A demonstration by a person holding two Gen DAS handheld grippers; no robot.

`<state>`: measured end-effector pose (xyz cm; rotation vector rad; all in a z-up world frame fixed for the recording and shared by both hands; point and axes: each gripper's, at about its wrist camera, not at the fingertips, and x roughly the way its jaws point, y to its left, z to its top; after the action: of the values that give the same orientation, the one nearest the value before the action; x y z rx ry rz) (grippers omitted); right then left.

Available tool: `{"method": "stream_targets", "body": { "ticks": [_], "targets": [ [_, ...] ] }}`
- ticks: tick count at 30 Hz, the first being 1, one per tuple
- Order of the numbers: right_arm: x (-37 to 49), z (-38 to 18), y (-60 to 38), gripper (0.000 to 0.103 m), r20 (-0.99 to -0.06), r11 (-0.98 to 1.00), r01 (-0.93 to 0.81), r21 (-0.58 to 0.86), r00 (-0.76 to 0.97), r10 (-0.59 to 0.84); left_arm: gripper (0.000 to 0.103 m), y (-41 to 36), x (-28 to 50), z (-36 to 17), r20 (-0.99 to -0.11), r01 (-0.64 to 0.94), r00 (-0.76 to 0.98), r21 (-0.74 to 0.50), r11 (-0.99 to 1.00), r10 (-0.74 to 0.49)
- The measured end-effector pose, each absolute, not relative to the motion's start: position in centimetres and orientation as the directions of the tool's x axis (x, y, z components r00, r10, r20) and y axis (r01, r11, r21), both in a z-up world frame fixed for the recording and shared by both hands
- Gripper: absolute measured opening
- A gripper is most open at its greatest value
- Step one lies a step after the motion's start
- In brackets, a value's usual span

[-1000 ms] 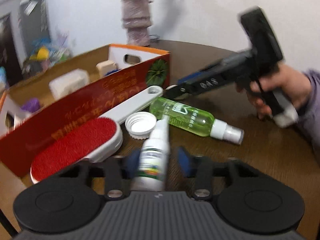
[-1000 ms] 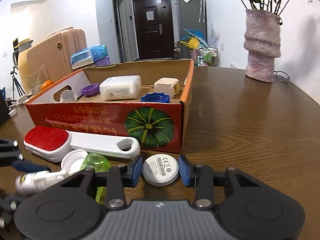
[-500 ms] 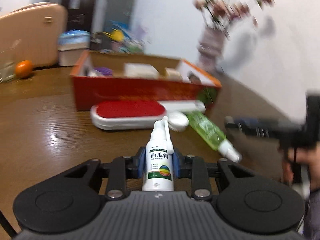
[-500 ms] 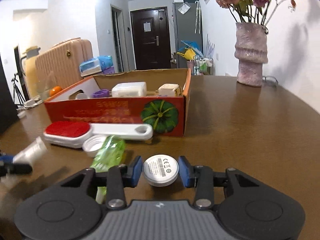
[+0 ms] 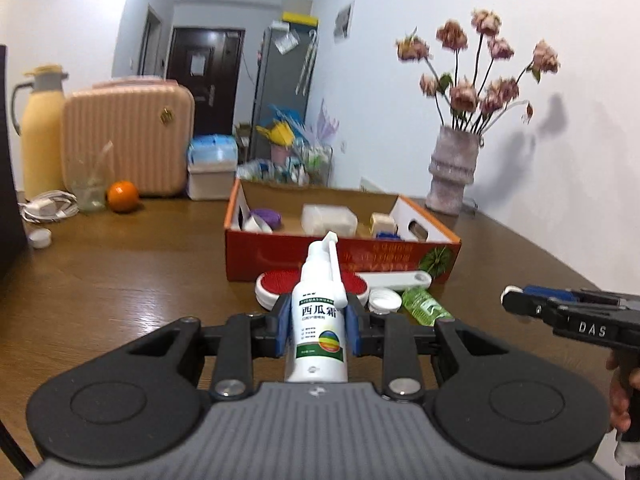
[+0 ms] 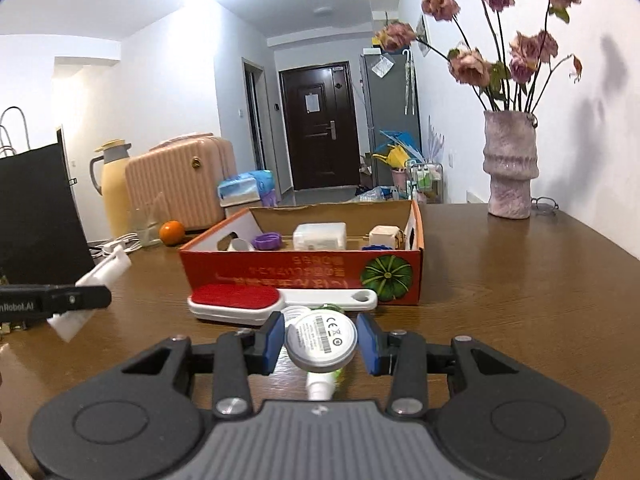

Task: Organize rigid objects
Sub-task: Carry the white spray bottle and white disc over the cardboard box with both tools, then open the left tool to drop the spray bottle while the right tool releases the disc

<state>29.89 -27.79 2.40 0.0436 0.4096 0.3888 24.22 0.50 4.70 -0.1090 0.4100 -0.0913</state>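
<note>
The white spray bottle [image 5: 319, 322] is clamped upright between the blue pads of the left gripper [image 5: 318, 326], its nozzle folded down along the body and its label facing the camera. The fingers [image 5: 282, 330] are clenched on both sides of the bottle, which is held clear of the worktop [image 5: 120, 280].

The white round disc [image 6: 321, 339], with its printed barcode face turned up, is gripped between the fingers [image 6: 271, 342] of the right gripper [image 6: 322, 344]; the left pad is seen pressed against its rim, while contact at the right pad cannot be told.

Ahead of both pairs of fingers, a red lint brush [image 6: 240, 304] with a white handle, a white cap [image 5: 385, 300] and a green bottle [image 5: 425, 307] are laid on the worktop. The green bottle's white neck is seen directly beneath the disc in the right wrist view.

Beyond these items, an open red cardboard box [image 6: 304, 276] is placed, with several small objects inside. A vase of flowers [image 6: 510, 168] is located further right of the fingers.
</note>
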Motion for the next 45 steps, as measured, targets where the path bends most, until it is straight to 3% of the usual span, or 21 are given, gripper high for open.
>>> {"method": "stream_targets", "body": {
  "ticks": [8,12,19,27,31,35,38,45],
  "targets": [
    [24.8,4.4,-26.6,0.039,-0.341,0.930,-0.353,0.098,0.867,0.365,0.028,1.7,19.4,5.7,-0.342,0.074,0.932,-0.143,0.987,-0.119],
    [22.3,4.9,-26.4,0.039,-0.299,0.923,-0.366,0.116,0.874,0.384,0.028,1.9,18.1,6.0,-0.348,0.060,0.932,-0.134,0.989,-0.104],
    [21.8,5.0,-26.8,0.039,-0.303,0.924,-0.364,0.114,0.874,0.381,0.028,1.8,18.4,5.3,-0.359,0.055,0.927,-0.151,0.987,-0.107],
    [28.0,5.6,-26.9,0.039,-0.312,0.911,-0.391,0.132,0.856,0.412,0.028,2.0,25.8,6.7,-0.333,0.099,0.933,-0.132,0.986,-0.138],
    [35.0,7.2,-26.5,0.039,-0.324,0.901,-0.414,0.128,0.841,0.433,0.028,2.8,34.7,7.8,-0.386,0.095,0.911,-0.148,0.984,-0.146],
    [44.1,8.0,-25.1,0.039,-0.394,0.889,-0.433,0.149,0.799,0.455,0.028,2.7,45.1,7.3,-0.495,0.079,0.857,-0.147,0.986,-0.143],
    [51.6,7.3,-23.3,0.039,-0.502,0.879,-0.451,0.152,0.732,0.462,0.028,1.7,52.7,6.2,-0.588,0.098,0.799,-0.084,0.992,-0.129],
    [63.5,3.3,-18.3,0.039,-0.744,0.871,-0.491,-0.011,0.586,0.321,0.028,1.1,61.4,1.8,-0.715,0.123,0.695,0.013,0.992,-0.077]
  ]
}}
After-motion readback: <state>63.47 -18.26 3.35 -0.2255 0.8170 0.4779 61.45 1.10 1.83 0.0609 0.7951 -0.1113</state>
